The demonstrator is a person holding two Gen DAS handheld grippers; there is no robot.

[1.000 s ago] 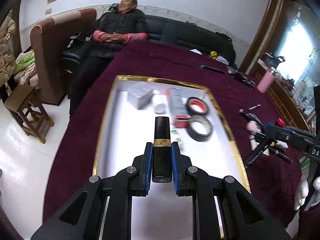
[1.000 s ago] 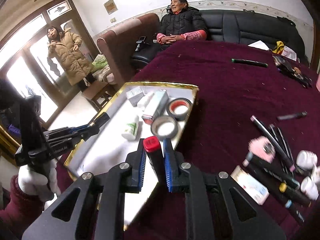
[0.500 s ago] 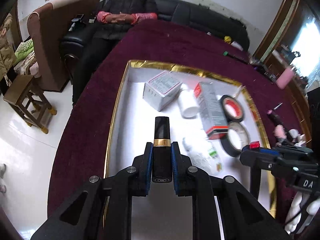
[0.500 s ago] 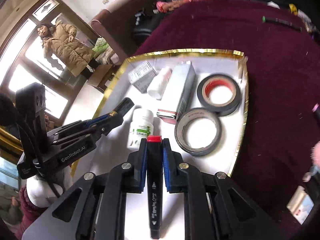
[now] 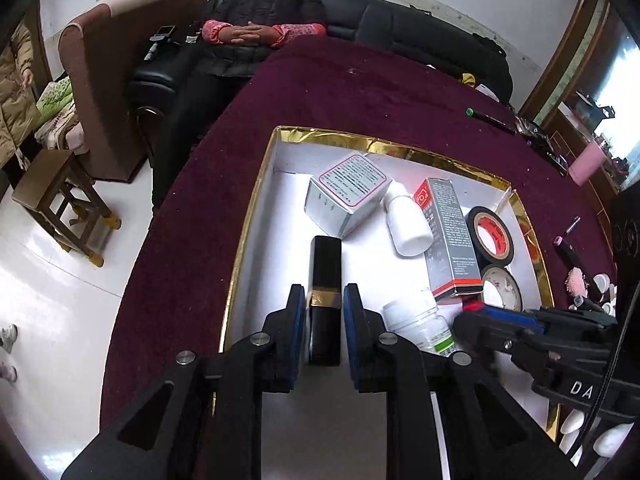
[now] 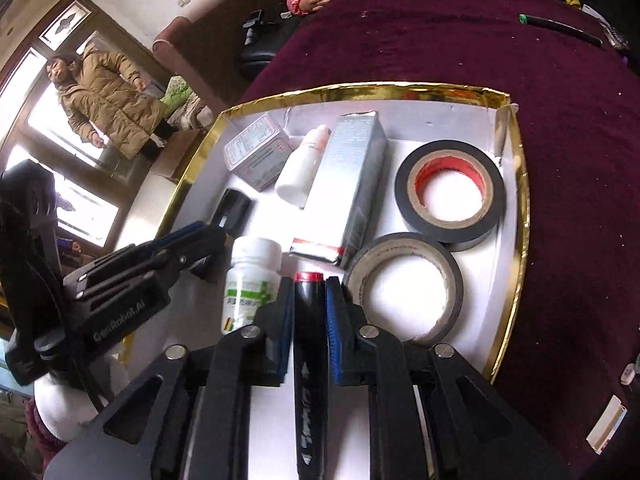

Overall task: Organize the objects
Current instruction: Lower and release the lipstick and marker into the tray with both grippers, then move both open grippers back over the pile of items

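Left wrist view: left gripper [image 5: 324,312] closed on the lipstick [image 5: 325,280], pads at its gold band, tube lying along the fingers over the white floor of the tray [image 5: 256,216]. Far tip just beside the corner of the small box [image 5: 348,194]; pill bottle [image 5: 420,322] just right of the fingers. Best lowered flat onto the bare strip by the left wall, then released gently, without nudging the box.

Right wrist view: right gripper [image 6: 308,304] clamped on the marker [image 6: 309,320], red cap forward, between the pill bottle [image 6: 250,276] and the grey tape roll [image 6: 404,284]. Tight gap, probably; best kept parallel to the long carton [image 6: 352,184], set down before opening, fingers spread only a little. Black tape roll [image 6: 450,190] beyond, apart.
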